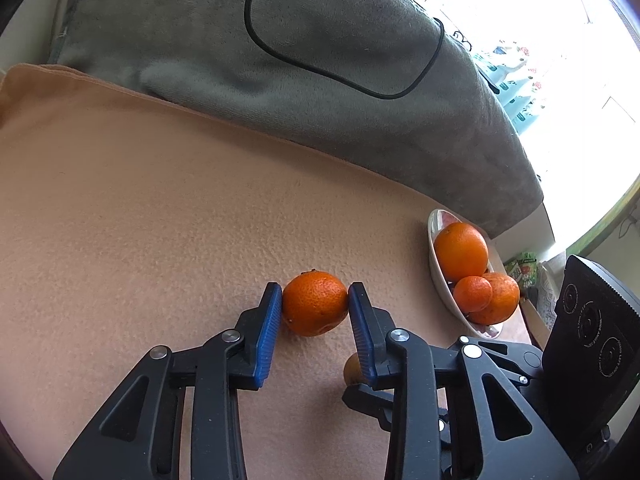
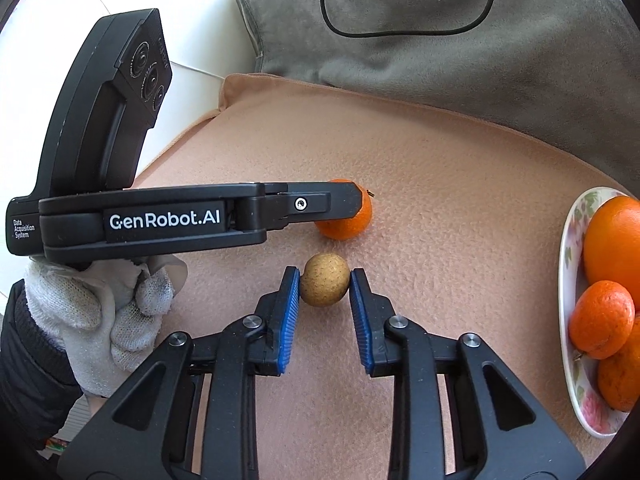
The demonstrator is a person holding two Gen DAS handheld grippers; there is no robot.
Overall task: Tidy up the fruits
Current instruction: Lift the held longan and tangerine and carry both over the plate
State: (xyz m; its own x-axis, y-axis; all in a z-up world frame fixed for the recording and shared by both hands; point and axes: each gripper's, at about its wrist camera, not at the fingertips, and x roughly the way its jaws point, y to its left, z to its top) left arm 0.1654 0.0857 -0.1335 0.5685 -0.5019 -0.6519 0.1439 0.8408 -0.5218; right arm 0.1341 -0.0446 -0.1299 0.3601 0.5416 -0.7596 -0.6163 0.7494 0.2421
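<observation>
A tangerine (image 1: 315,304) rests on the peach blanket (image 1: 160,220), and my left gripper (image 1: 315,300) is shut on it, both blue pads touching its sides. In the right wrist view the same tangerine (image 2: 348,224) shows half hidden behind the left gripper's black finger. A small brown round fruit (image 2: 324,285) lies just in front, with my right gripper (image 2: 325,285) shut on it. In the left wrist view that brown fruit (image 1: 352,369) peeks out behind the right finger. A white flowered bowl (image 2: 570,276) at the right holds a large orange (image 2: 616,240) and tangerines (image 2: 600,320).
A grey cushion (image 1: 280,40) with a black cable (image 1: 348,84) looped on it lies along the back of the blanket. A gloved hand (image 2: 100,312) holds the left gripper's handle at the left. The bowl (image 1: 434,276) sits near the blanket's right edge.
</observation>
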